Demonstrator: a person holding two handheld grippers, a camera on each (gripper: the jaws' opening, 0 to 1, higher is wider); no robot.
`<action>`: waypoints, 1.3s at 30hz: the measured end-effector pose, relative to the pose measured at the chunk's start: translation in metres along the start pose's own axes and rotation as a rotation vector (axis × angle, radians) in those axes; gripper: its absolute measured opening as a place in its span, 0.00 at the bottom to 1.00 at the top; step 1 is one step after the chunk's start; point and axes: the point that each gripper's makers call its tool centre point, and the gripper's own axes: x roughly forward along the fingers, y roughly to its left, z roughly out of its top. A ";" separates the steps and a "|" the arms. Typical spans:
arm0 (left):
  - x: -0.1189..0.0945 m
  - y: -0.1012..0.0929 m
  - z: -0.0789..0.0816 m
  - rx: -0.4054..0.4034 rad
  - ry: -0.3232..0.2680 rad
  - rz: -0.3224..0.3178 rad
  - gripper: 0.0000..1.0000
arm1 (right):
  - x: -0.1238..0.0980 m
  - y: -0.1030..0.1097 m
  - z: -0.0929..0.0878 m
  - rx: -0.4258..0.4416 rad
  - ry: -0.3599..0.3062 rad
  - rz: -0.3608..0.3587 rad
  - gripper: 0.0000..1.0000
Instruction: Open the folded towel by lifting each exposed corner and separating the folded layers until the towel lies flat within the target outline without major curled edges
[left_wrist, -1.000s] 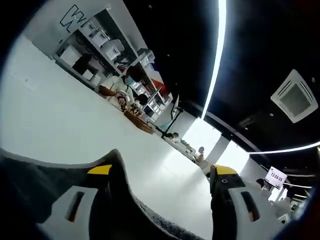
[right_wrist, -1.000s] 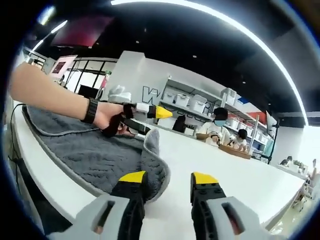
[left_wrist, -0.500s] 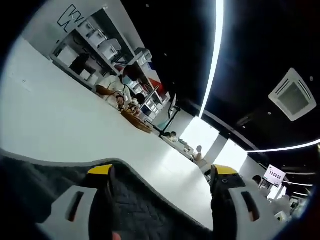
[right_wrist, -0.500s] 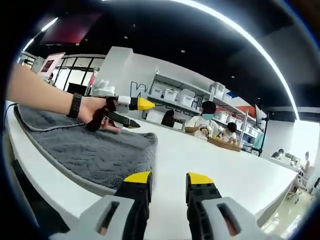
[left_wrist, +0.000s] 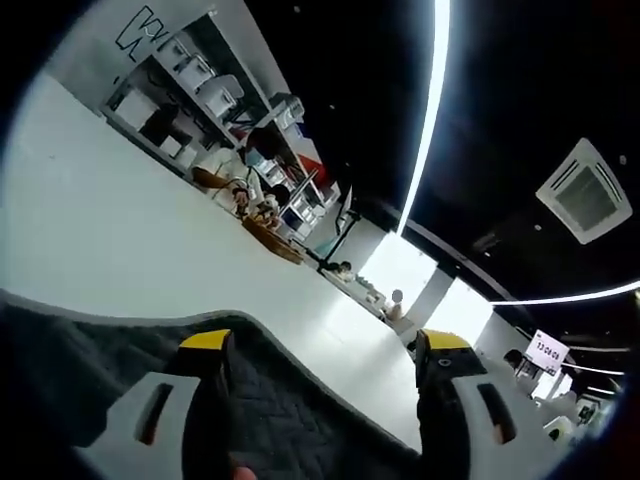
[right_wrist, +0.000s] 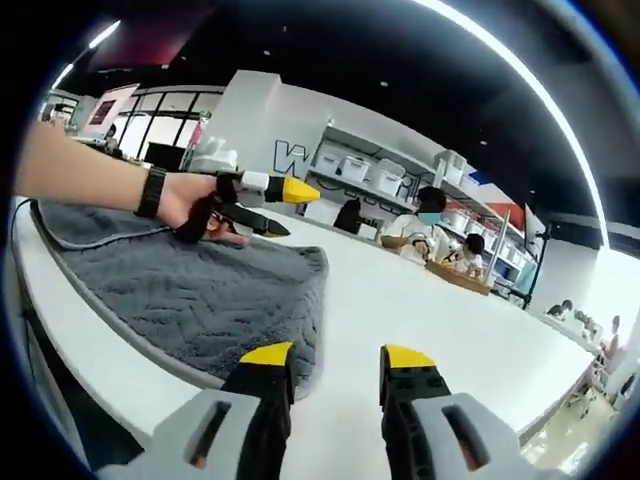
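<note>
A dark grey towel (right_wrist: 200, 300) lies spread flat on the white table (right_wrist: 430, 310), its far corner near the table's middle. Above its far edge a hand with a black watch holds my left gripper (right_wrist: 283, 208), jaws apart and nothing between them. In the left gripper view the towel (left_wrist: 280, 410) runs low under that gripper (left_wrist: 325, 345), whose yellow-tipped jaws stand wide apart. My right gripper (right_wrist: 336, 355) hovers open just past the towel's near right edge, holding nothing.
The table's near edge (right_wrist: 60, 320) runs along the towel's left side. Bare white tabletop (left_wrist: 120, 240) stretches beyond the towel. Seated people (right_wrist: 430, 240) and shelves with boxes (right_wrist: 360, 170) are at the far end.
The towel's raised, folded-up corner has dropped and now lies flat. The left gripper has let it go and lifted slightly above the far edge. The right gripper stays open nearby.
</note>
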 end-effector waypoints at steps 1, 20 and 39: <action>-0.001 -0.001 -0.001 0.008 0.006 -0.001 0.72 | 0.003 -0.002 -0.001 -0.017 0.016 0.006 0.33; -0.021 -0.019 0.011 0.128 0.039 -0.041 0.72 | -0.006 -0.016 -0.006 -0.028 0.045 -0.031 0.45; -0.041 -0.011 0.005 0.279 0.109 -0.014 0.72 | -0.012 0.002 0.021 -0.015 -0.057 0.038 0.47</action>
